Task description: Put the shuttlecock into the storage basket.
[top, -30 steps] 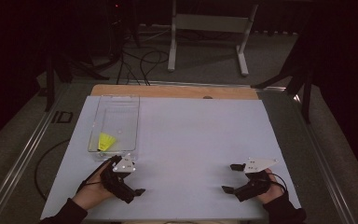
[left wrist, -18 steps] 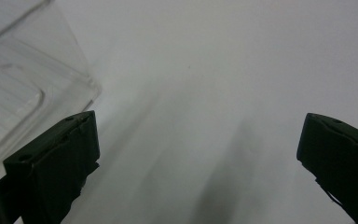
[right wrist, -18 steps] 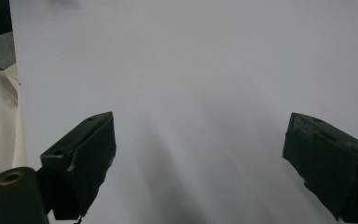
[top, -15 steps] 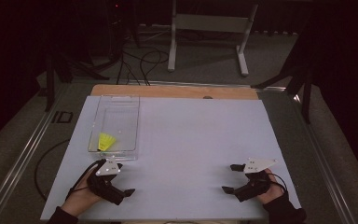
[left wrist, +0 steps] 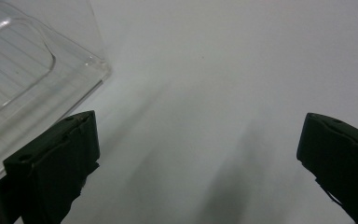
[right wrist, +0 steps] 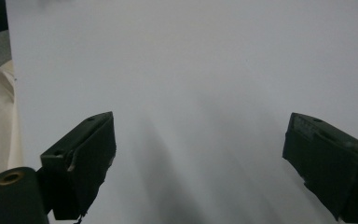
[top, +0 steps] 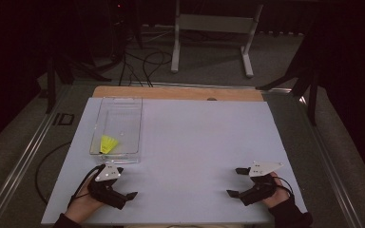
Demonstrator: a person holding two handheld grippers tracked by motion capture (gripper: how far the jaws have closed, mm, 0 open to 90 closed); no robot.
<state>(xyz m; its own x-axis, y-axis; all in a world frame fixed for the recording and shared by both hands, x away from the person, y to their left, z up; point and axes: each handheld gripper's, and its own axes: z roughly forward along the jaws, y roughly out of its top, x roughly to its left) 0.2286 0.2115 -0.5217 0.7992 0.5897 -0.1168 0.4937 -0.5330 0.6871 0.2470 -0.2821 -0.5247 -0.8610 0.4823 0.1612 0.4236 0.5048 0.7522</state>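
Left gripper (top: 123, 186) low over the white desk (top: 195, 142), jaws spread wide, gripping nothing, just beside the clear tray (top: 123, 107) holding a yellow shuttlecock (top: 107, 144), right gripper (top: 235, 182) likewise wide open, empty, well apart.

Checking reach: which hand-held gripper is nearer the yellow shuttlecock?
Left. The left hand-held gripper sits just below the clear tray holding the yellow shuttlecock; the right hand-held gripper is far across the table, to its right.
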